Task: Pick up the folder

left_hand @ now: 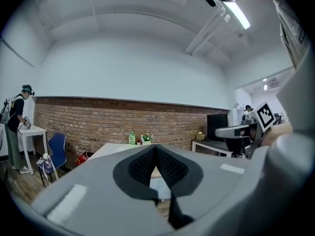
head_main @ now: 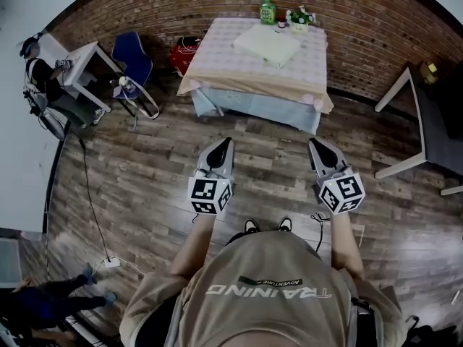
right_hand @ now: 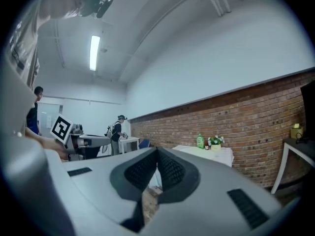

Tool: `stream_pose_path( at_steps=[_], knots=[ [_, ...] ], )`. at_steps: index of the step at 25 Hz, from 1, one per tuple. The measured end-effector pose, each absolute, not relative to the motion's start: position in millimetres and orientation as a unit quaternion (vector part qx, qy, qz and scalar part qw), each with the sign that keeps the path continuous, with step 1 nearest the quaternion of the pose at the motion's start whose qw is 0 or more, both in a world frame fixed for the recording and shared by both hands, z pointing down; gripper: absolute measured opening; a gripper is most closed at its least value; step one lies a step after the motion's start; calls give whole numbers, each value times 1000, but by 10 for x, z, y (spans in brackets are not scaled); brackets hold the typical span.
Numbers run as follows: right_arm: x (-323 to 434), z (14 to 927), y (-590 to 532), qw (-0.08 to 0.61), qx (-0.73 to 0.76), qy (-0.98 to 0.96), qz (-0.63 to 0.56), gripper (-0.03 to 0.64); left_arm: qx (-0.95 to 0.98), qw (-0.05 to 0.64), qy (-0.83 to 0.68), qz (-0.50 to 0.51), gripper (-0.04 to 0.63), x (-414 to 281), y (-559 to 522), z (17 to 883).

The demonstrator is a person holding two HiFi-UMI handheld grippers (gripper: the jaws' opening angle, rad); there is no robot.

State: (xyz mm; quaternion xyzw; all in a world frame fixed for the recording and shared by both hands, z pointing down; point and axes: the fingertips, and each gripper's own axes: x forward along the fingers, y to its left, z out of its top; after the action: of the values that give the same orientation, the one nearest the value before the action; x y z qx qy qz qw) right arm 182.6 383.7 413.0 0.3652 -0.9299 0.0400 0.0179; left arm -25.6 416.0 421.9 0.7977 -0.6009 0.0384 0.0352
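Green bottle [head_main: 268, 11] beside a pot [head_main: 299, 27] holding flowers [head_main: 301, 14]; left gripper [head_main: 226, 142] and right gripper [head_main: 314, 144] pressed together, empty.

A table [head_main: 224, 60] stands against the brick wall, draped in a pale checked cloth with a peach band and a light blue skirt below. A pale folder [head_main: 267, 45] lies flat near its middle, turned at an angle to the edges. Along the wall-side edge stand a green bottle [head_main: 268, 11], a small dark bottle [head_main: 281, 23] and a little potted plant [head_main: 299, 19], close together. The wooden plank floor [head_main: 145, 172] carries the table, a blue chair [head_main: 134, 60] and a red bag [head_main: 185, 53] to its left, and white side tables at both sides. A dark cable [head_main: 90, 201] runs across the planks to a white power strip [head_main: 111, 262].
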Motion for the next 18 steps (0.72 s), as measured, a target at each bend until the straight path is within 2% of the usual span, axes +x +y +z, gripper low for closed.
stream_pose_path(
  at_steps=[11, 18],
  knots=[
    [1505, 4387, 3630, 43, 385, -920, 54, 11, 809, 67, -582, 34, 6, -610, 3843, 4509],
    [1371, 4573, 3037, 47, 374, -923, 74, 11, 803, 74, -590, 43, 6, -758, 3327, 4602]
  ],
)
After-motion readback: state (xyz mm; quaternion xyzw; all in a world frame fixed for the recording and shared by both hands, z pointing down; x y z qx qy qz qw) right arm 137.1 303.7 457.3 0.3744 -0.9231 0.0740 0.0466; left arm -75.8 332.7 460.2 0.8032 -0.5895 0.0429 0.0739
